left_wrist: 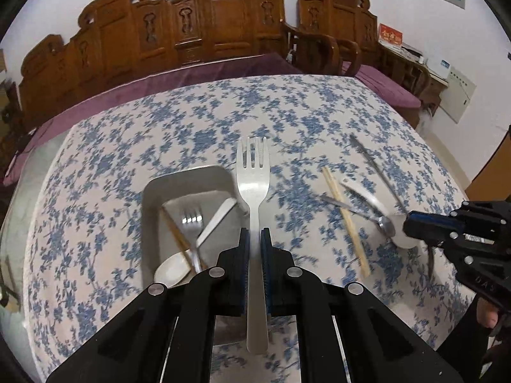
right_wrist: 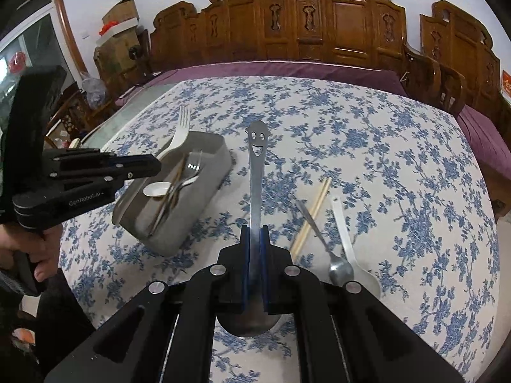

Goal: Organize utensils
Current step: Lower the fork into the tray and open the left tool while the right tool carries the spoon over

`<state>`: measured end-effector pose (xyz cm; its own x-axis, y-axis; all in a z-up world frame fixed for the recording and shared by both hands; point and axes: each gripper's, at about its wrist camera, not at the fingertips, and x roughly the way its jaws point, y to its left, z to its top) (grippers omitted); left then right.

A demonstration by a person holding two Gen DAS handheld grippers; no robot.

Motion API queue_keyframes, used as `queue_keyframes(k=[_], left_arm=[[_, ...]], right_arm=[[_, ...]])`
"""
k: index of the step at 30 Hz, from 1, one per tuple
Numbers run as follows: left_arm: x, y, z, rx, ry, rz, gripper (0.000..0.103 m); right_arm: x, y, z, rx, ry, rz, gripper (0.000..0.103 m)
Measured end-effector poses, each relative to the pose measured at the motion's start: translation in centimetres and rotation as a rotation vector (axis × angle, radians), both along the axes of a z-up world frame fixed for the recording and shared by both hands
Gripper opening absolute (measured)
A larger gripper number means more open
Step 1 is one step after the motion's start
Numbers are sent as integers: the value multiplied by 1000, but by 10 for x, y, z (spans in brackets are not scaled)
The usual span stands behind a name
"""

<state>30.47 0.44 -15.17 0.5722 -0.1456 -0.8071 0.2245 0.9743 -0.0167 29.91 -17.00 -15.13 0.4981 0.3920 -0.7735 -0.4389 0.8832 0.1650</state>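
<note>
My left gripper [left_wrist: 254, 239] pinches a white fork [left_wrist: 253, 172]; right gripper [right_wrist: 254, 236] clamps a steel spoon [right_wrist: 256, 166] above the tray [right_wrist: 204, 191].

The table [right_wrist: 399, 166] wears a white cloth printed with blue flowers, filling the middle of both views. On it, at centre left of the right wrist view, sits a grey rectangular tray [right_wrist: 204, 191]. To the lower right of that frame lie a pair of wooden chopsticks [right_wrist: 311, 215], a small metal spoon [right_wrist: 338, 268] and, just beside it, a white spoon [right_wrist: 348, 242]. The chopsticks and metal spoon handle cross.
</note>
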Motion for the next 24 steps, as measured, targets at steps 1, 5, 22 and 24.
queue_keyframes(k=[1, 5, 22, 24], left_arm=[[0, 5, -2, 2, 3, 7, 7], [2, 26, -10, 1, 20, 38, 7], [20, 58, -43, -17, 77, 87, 7], [20, 60, -43, -20, 77, 88, 7]], right_arm=[[0, 4, 0, 0, 0, 3, 7], [2, 17, -1, 2, 5, 19, 7], [11, 74, -6, -3, 30, 82, 7], [11, 80, -6, -6, 30, 89, 7]])
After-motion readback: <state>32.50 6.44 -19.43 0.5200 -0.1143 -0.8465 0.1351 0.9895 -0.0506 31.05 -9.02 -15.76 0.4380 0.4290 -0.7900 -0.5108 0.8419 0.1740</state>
